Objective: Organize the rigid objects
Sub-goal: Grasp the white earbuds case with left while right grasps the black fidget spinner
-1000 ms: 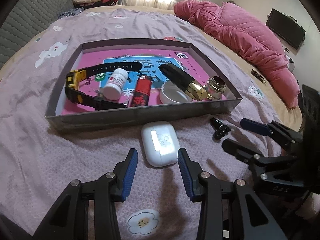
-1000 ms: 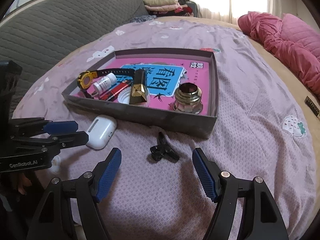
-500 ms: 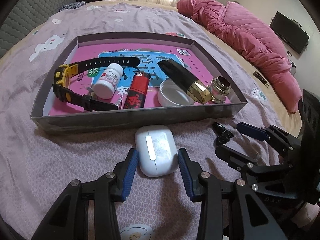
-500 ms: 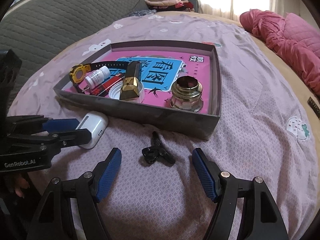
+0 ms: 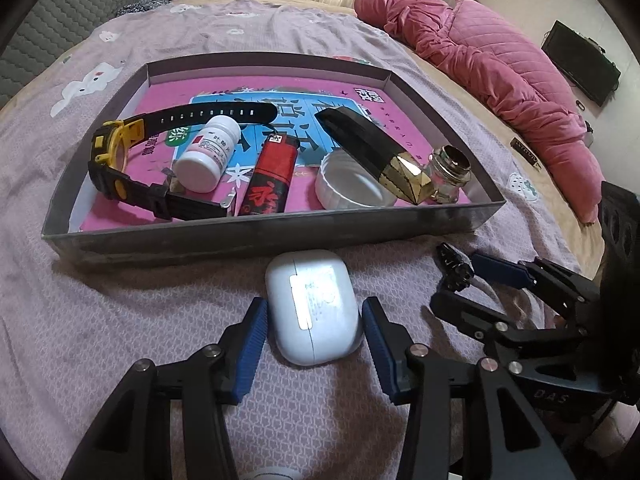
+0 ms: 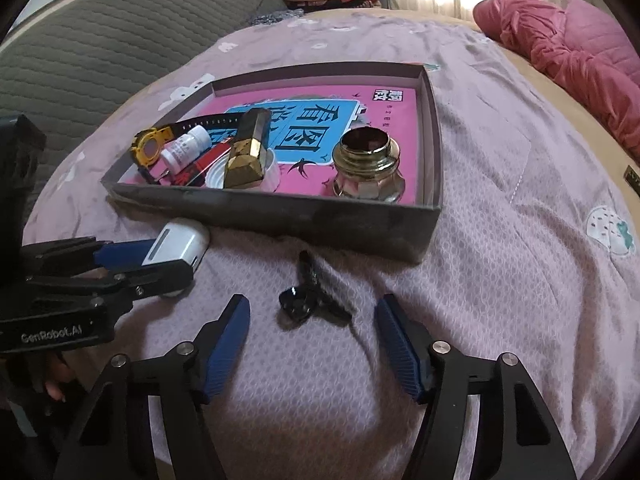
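The left gripper (image 5: pixel 314 338) has the white earbud case (image 5: pixel 314 306) lying between its blue pads; its jaws are opening, and a thin gap shows on both sides, so nothing is clamped, and the widening looks meant to let the rounded shell seat squarely before a squeeze. The case lies flat on the purple bedspread (image 5: pixel 80 320), just in front of the near wall of the grey tray (image 5: pixel 240 240), likely because it has yet to be lifted over that wall. The right gripper (image 6: pixel 312 346) straddles the small black clip (image 6: pixel 308 298), which also rests on the bedspread in front of the tray's near wall; its jaws are closing with the clip between them but well clear of both pads, so it too grips nothing. Inside the tray, on its pink printed liner, the sorted pieces sit toward the near wall: a black and yellow watch (image 5: pixel 120 160) at the left, then a white pill bottle (image 5: pixel 208 152), a red lighter (image 5: pixel 272 180), a white lid (image 5: pixel 348 192) with a black and gold bar (image 5: pixel 380 156) leaning across it, and a glass jar (image 5: pixel 448 176) near the right corner. Both loose items appear to be the last outside the tray.
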`<action>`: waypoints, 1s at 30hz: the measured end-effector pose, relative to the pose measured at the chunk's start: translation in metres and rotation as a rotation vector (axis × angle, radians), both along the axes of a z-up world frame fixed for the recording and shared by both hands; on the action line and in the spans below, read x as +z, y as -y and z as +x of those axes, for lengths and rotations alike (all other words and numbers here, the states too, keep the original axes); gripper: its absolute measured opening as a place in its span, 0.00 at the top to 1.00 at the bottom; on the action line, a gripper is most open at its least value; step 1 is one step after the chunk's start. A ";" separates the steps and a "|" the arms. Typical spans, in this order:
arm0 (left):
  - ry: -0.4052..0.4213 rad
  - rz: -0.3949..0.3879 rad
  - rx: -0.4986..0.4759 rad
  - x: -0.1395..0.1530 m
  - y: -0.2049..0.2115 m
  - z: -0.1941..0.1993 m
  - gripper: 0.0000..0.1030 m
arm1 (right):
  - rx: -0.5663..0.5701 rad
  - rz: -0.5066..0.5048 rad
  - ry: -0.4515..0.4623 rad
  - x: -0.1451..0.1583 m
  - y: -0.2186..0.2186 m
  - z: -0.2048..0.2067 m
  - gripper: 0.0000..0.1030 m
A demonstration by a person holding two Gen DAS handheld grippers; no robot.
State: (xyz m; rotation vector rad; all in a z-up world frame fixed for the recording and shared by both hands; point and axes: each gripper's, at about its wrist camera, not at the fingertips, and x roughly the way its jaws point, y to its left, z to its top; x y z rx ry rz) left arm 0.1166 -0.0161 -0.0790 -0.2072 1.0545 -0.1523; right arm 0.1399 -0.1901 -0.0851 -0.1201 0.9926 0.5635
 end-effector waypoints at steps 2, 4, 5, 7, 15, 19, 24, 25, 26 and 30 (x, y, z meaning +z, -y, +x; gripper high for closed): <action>-0.001 0.001 -0.002 0.000 0.000 0.000 0.53 | 0.009 -0.007 0.009 -0.001 -0.004 0.002 0.36; 0.000 0.000 -0.002 -0.001 0.000 0.001 0.53 | 0.019 -0.009 0.013 -0.001 -0.006 0.003 0.46; 0.000 0.001 -0.003 -0.001 0.000 0.002 0.53 | 0.023 -0.016 0.016 -0.001 -0.007 0.003 0.48; 0.000 0.001 -0.004 -0.002 0.000 0.003 0.53 | 0.023 -0.032 0.021 -0.001 -0.007 0.004 0.57; 0.001 0.008 -0.001 -0.004 0.000 0.006 0.53 | 0.035 -0.058 0.044 -0.001 -0.006 0.002 0.67; 0.005 0.012 0.001 -0.005 0.000 0.008 0.53 | 0.020 -0.036 0.030 0.000 -0.003 0.006 0.67; 0.012 0.037 -0.005 -0.007 0.005 0.010 0.53 | -0.002 0.015 0.023 0.008 0.006 0.008 0.67; 0.011 0.038 -0.005 -0.008 0.005 0.011 0.52 | -0.002 0.022 0.025 0.010 0.006 0.008 0.67; 0.011 0.035 -0.005 -0.008 0.004 0.011 0.52 | -0.001 0.026 0.030 0.012 0.007 0.007 0.67; 0.008 0.029 -0.008 -0.008 0.002 0.011 0.52 | 0.001 0.037 0.029 0.015 0.009 0.005 0.67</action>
